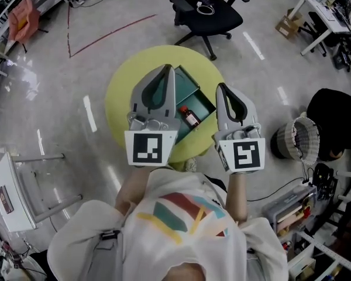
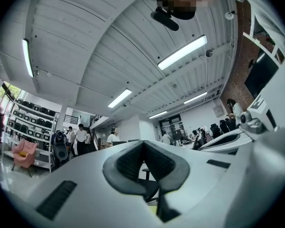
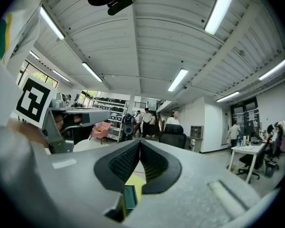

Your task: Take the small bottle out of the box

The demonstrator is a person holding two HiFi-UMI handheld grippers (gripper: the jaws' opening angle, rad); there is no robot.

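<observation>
A small brown bottle (image 1: 190, 117) with a red cap lies in the open teal box (image 1: 194, 91) on the round yellow table (image 1: 121, 98). My left gripper (image 1: 165, 69) is held above the box's left side, and its jaws are shut with nothing between them. My right gripper (image 1: 221, 86) hovers just right of the box, also shut and empty. Both gripper views look out level across the room. The left gripper (image 2: 143, 144) and right gripper (image 3: 139, 141) show their pads meeting. Below the right jaws a sliver of the box (image 3: 129, 196) shows.
A black office chair (image 1: 206, 13) stands beyond the table. A wicker basket (image 1: 296, 138) sits on the floor to the right, and a white frame (image 1: 11, 186) to the left. Desks and several people are far off in the gripper views.
</observation>
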